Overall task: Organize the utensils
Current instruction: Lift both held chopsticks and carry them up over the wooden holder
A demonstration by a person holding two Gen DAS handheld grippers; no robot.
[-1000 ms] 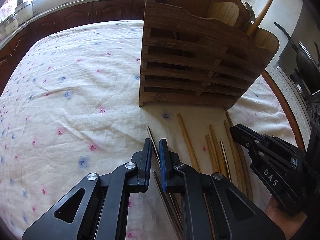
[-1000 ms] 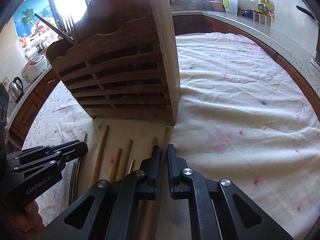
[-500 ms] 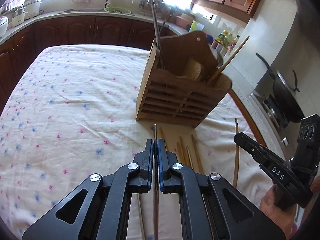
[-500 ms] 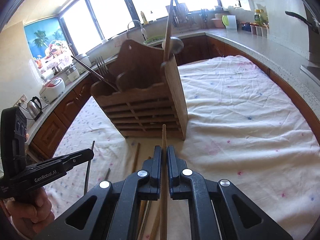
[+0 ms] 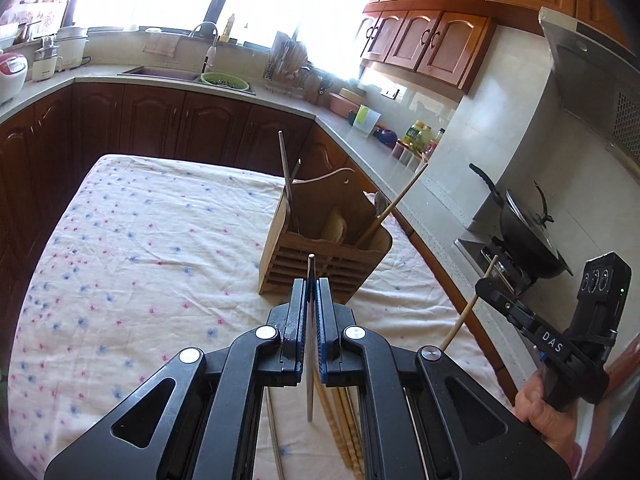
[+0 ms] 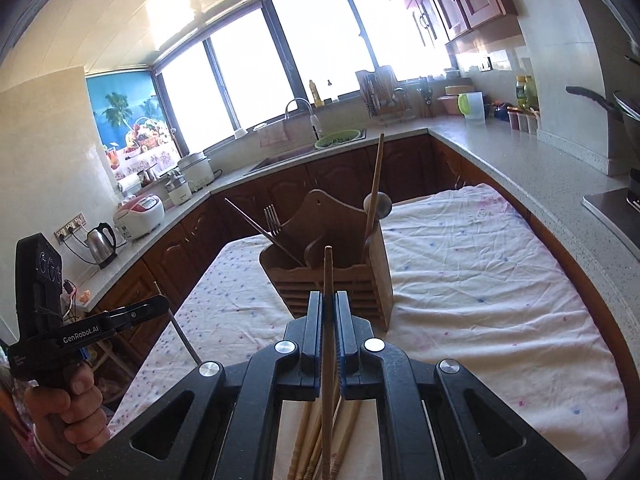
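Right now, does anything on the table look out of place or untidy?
Yes: several loose chopsticks lie on the tablecloth in front of the wooden holder, not in it.

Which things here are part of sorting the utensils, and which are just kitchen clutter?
Job:
left gripper, shut on a metal chopstick
right gripper, shut on a wooden chopstick
wooden utensil holder
loose chopsticks on the tablecloth

Lying about:
kettle
rice cooker
wok
green colander
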